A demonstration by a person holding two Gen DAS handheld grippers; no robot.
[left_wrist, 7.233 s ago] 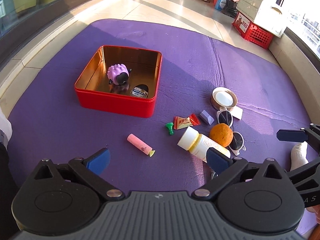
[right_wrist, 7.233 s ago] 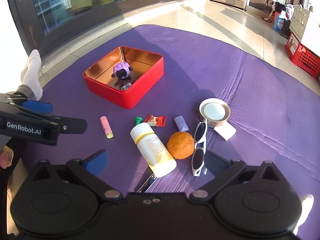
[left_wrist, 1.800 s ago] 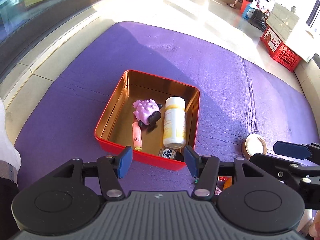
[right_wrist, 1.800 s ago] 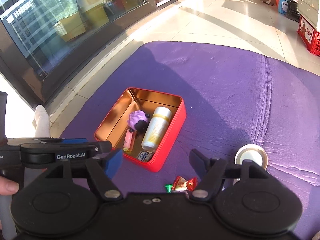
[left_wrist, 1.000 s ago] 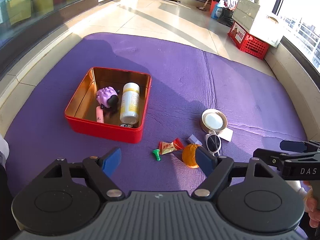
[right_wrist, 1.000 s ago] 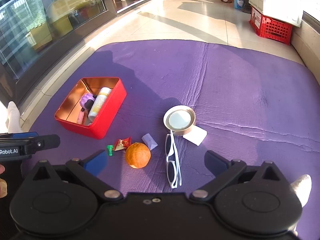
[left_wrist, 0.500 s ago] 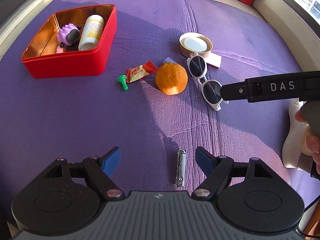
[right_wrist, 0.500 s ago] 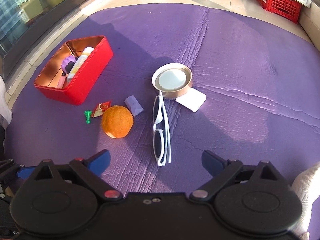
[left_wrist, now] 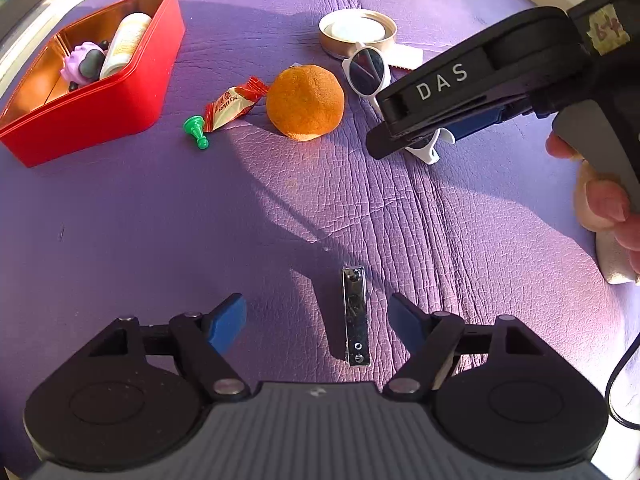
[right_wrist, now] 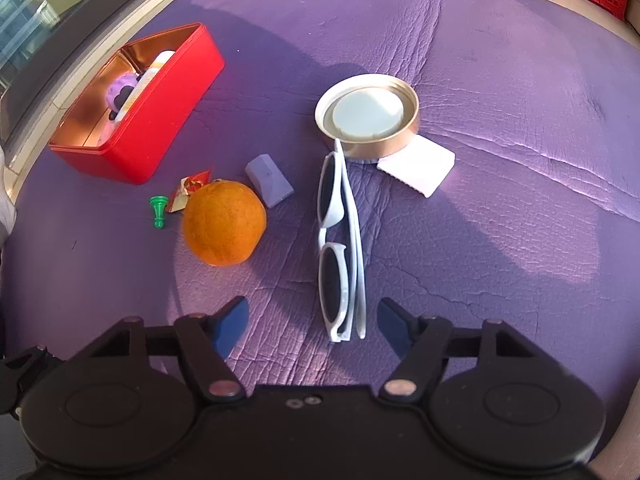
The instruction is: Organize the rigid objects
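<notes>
A silver nail clipper [left_wrist: 354, 316] lies on the purple mat between the open fingers of my left gripper [left_wrist: 318, 322]. White sunglasses [right_wrist: 340, 248] lie folded on the mat, their near end between the open fingers of my right gripper [right_wrist: 313, 320]. The right gripper also shows in the left wrist view [left_wrist: 460, 120], low over the sunglasses [left_wrist: 370, 66]. A red tin [right_wrist: 168, 96] at the left holds a purple sheep toy [left_wrist: 82, 65] and a white bottle [left_wrist: 124, 46].
An orange [right_wrist: 224, 229], a candy wrapper [left_wrist: 230, 104], a green pawn [right_wrist: 158, 210], a lilac block [right_wrist: 269, 180], a round gold lid [right_wrist: 368, 120] and a white packet [right_wrist: 418, 168] lie on the mat between the tin and the sunglasses.
Both grippers have dropped closer to the mat. The left one has closed in around the nail clipper, the right one around the near end of the sunglasses. Both jaws stay open.
</notes>
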